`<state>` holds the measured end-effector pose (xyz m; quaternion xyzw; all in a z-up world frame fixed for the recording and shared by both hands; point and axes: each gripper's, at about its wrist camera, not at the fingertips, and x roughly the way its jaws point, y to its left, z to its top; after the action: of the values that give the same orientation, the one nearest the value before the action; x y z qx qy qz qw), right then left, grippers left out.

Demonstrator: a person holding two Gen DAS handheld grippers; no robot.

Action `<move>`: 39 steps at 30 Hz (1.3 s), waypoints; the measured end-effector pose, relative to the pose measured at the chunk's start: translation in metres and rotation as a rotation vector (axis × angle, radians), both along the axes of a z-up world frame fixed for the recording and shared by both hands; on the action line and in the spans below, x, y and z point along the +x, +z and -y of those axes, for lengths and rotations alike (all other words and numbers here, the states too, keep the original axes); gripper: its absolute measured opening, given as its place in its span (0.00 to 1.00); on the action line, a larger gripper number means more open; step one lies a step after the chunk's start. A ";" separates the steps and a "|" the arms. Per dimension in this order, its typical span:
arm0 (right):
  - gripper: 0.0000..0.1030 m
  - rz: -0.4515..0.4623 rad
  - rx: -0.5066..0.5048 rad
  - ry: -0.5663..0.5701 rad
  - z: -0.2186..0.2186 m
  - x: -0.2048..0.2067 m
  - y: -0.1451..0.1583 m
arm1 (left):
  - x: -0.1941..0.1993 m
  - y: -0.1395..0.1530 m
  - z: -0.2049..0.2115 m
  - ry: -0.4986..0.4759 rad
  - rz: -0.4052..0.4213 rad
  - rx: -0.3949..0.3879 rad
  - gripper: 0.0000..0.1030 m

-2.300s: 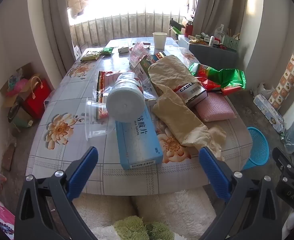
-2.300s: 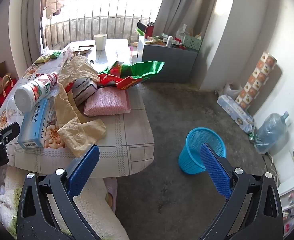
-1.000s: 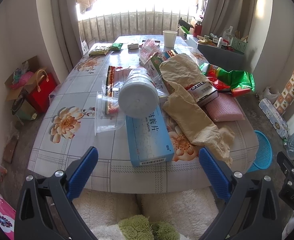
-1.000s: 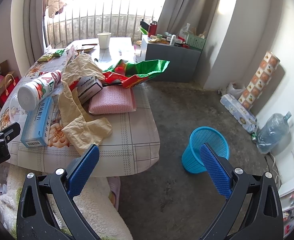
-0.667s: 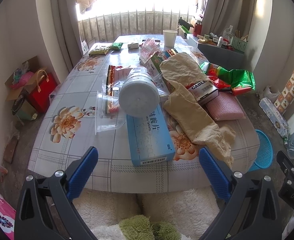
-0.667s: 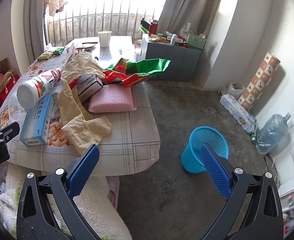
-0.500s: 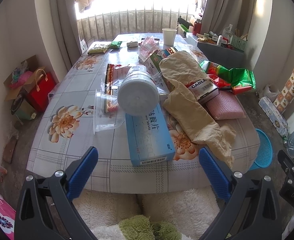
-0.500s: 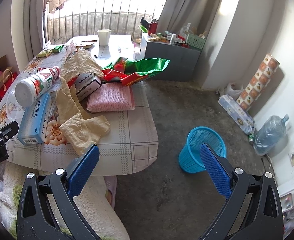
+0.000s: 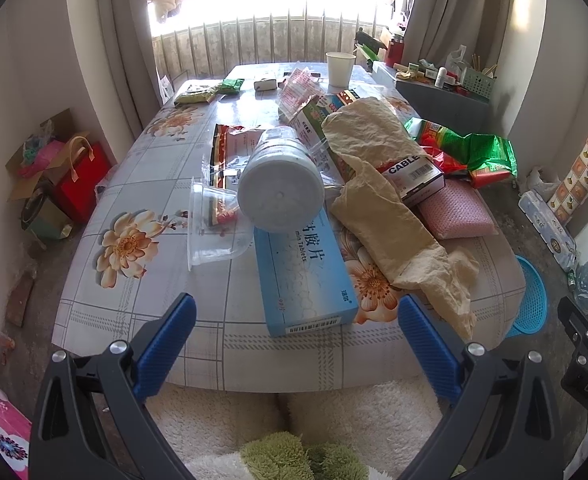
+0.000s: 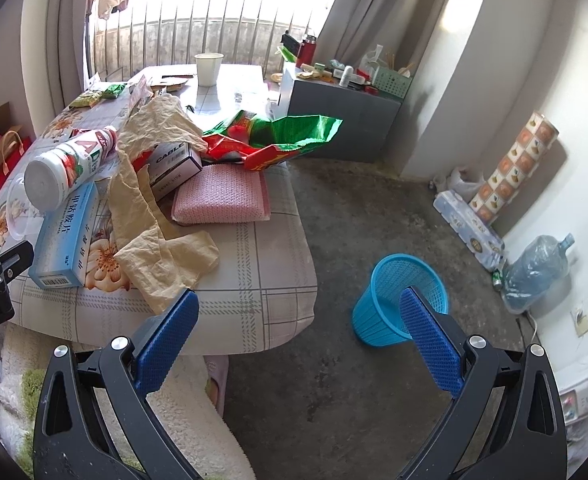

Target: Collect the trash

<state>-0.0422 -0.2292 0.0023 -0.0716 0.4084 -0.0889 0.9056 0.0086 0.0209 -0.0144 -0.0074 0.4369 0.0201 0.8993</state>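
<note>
Nearest: left gripper jaws wide, empty, short of table edge, likely sizing up first pick. Right gripper also wide, empty, aimed toward blue bin on floor, well apart from table. Trash heaped on floral cloth: blue box, bottle lying across its far end, clear cup beside, crumpled paper, pink pad, green wrapper. Farther: paper cup, curtains, bright window; details beyond glare unclear.
</note>
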 end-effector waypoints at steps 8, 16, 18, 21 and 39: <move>0.94 0.000 -0.001 0.002 -0.003 0.002 0.002 | 0.000 0.000 -0.003 0.009 0.003 0.003 0.96; 0.94 0.004 -0.001 0.000 -0.005 0.001 0.003 | -0.001 0.001 -0.004 0.010 0.005 0.002 0.96; 0.94 0.005 -0.001 0.000 -0.005 0.001 0.004 | -0.001 0.001 -0.004 0.010 0.004 0.002 0.96; 0.94 0.005 0.000 0.000 -0.004 0.000 0.004 | -0.002 0.001 -0.004 0.009 0.004 0.001 0.96; 0.94 0.035 0.064 0.028 -0.010 -0.001 0.008 | -0.008 -0.001 -0.016 0.009 0.013 -0.006 0.96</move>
<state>-0.0431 -0.2191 0.0098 -0.0466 0.3940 -0.0641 0.9157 0.0002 0.0370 -0.0155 -0.0119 0.4312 0.0226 0.9019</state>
